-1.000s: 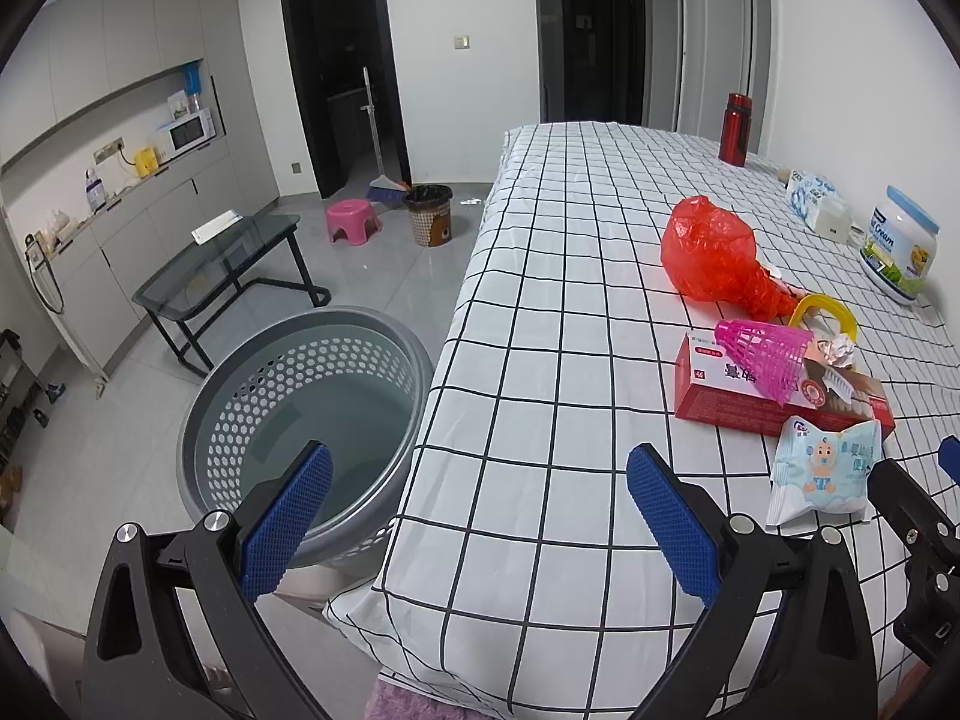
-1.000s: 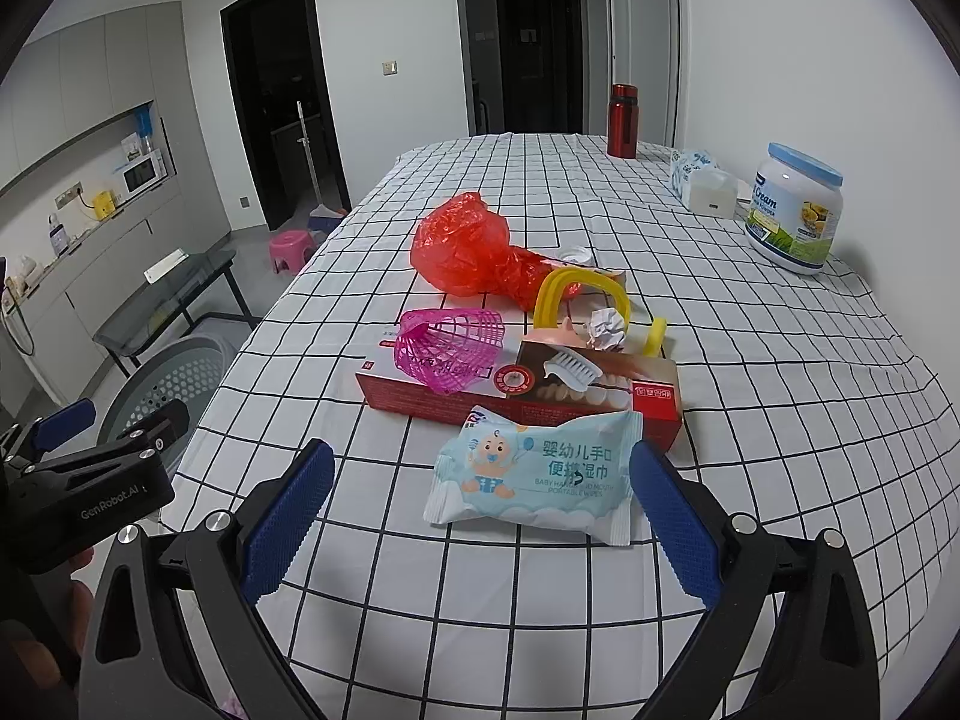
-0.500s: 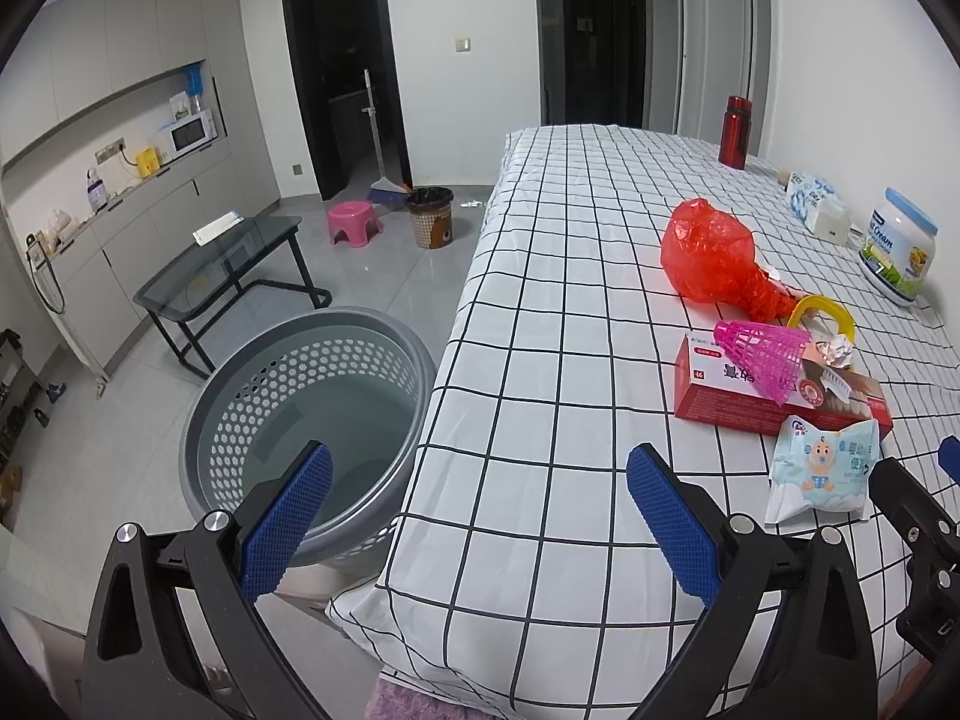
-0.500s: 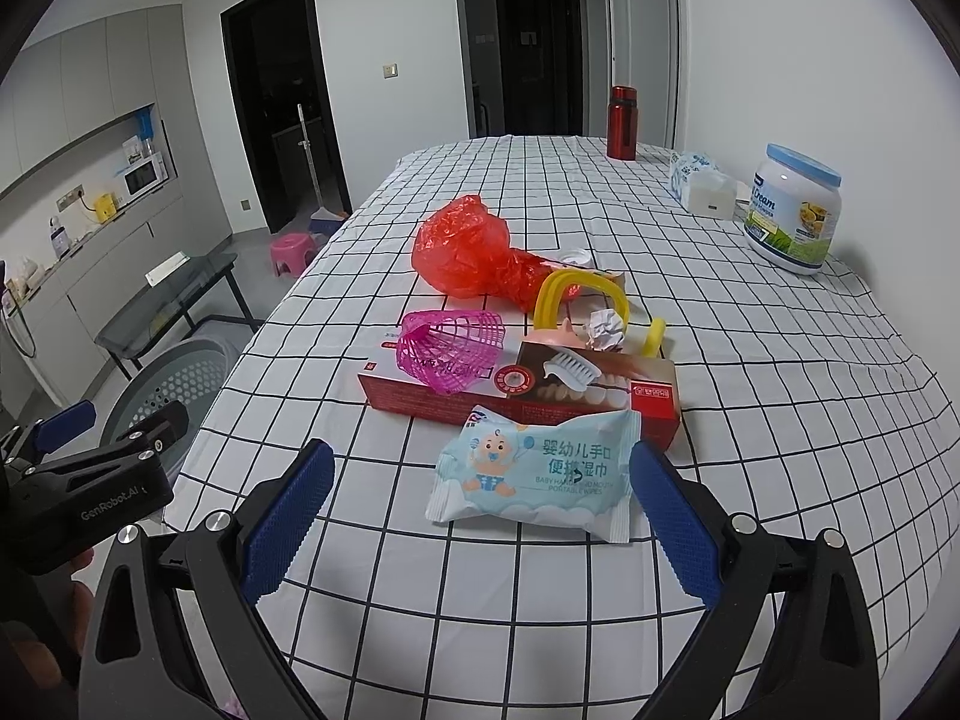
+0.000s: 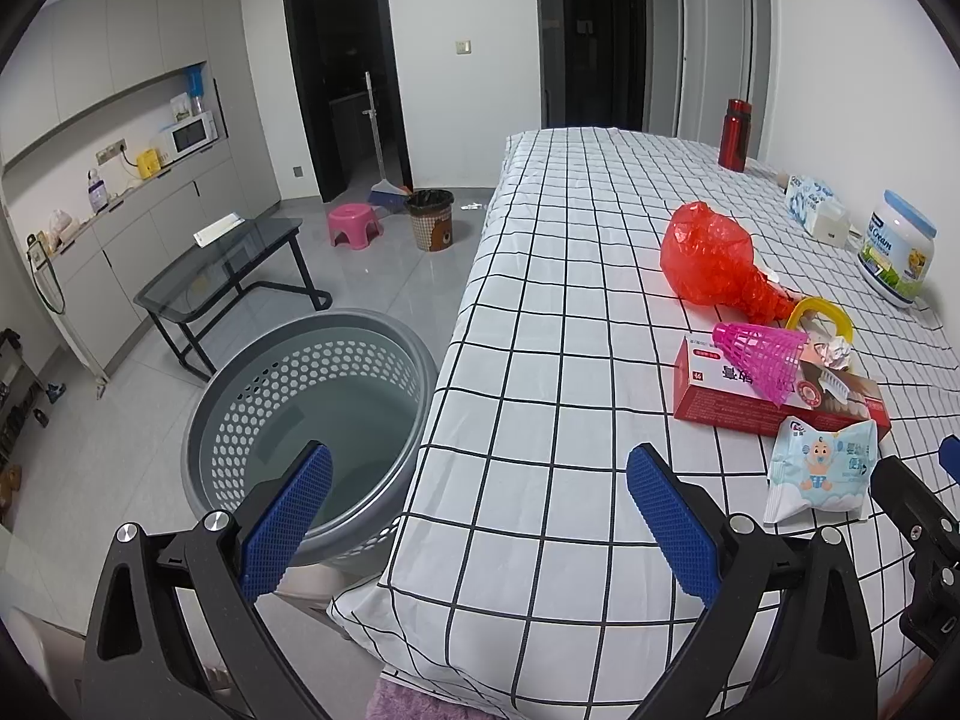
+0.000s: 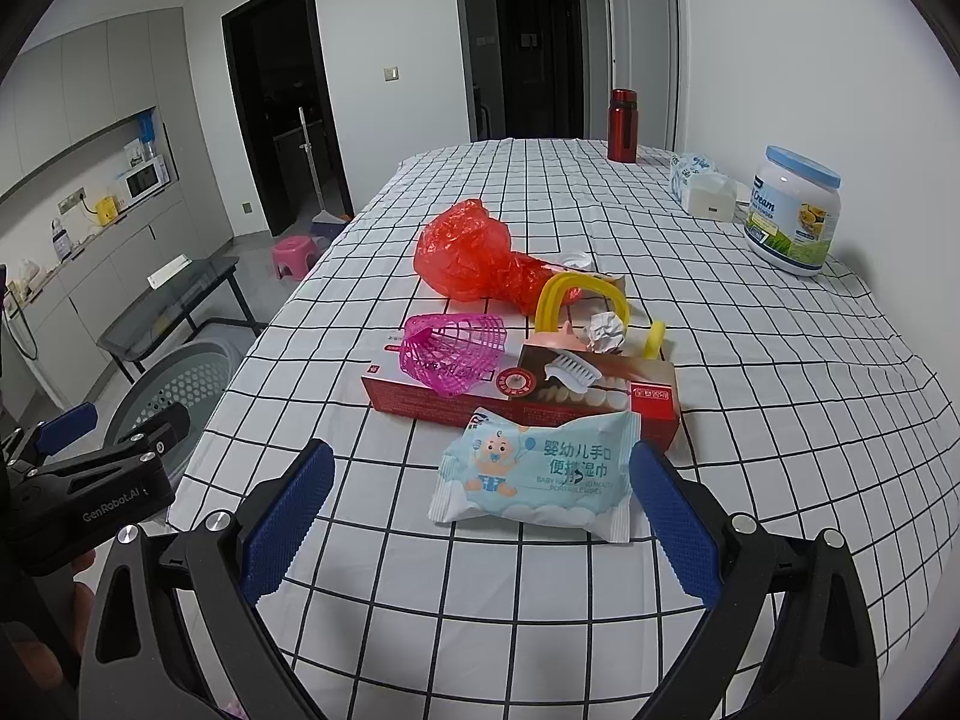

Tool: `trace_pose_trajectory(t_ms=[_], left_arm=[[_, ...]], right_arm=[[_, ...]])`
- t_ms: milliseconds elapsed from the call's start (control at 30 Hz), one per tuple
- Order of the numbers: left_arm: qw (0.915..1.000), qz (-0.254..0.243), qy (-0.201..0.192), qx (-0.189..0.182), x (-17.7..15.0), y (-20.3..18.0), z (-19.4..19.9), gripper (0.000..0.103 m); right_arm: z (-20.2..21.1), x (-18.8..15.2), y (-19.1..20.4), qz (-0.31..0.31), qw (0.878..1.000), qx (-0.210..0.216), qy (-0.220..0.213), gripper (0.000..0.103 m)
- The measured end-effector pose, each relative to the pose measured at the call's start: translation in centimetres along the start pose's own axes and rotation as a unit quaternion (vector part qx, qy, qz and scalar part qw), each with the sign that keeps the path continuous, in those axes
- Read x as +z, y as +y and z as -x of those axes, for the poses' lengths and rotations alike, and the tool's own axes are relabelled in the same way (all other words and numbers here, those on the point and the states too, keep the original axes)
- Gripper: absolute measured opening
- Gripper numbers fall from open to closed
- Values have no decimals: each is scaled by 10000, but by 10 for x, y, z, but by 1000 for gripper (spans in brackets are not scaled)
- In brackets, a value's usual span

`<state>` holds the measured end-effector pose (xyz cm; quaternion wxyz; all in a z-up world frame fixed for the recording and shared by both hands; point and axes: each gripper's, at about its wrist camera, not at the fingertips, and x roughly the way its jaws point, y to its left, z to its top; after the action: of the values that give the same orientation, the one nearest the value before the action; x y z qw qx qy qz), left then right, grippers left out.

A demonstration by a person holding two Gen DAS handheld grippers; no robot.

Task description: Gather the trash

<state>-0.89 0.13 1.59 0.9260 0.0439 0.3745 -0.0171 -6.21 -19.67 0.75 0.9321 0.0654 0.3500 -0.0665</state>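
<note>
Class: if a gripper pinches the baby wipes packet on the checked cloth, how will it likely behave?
The baby wipes packet looks like a soft film pouch, so it will probably squash and sag. It lies flat, so it is unlikely to roll. Its glossy wrapper may slip between the pads.

Tablecloth (image 6: 750, 420): white w/ black grid. Plastic bag (image 6: 474, 255): red. Mesh cone (image 6: 453, 351): pink. Box (image 6: 540, 399): red & brown. Wipes pack (image 6: 540, 477): pale blue, baby pic. Ring (image 6: 579, 294): yellow. Basket (image 5: 312, 414): grey, perforated. Bottle (image 6: 622, 117): red. Gripper pads (image 6: 288, 516): blue.
</note>
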Motion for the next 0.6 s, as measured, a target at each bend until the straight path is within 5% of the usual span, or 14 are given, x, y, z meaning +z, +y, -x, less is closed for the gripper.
trace_pose_trajectory(t_ms=[600], left_arm=[[10000,1,-4,10,4,2,5,97]], right_arm=[[0,0,-2,-28,10000,29,15,94]])
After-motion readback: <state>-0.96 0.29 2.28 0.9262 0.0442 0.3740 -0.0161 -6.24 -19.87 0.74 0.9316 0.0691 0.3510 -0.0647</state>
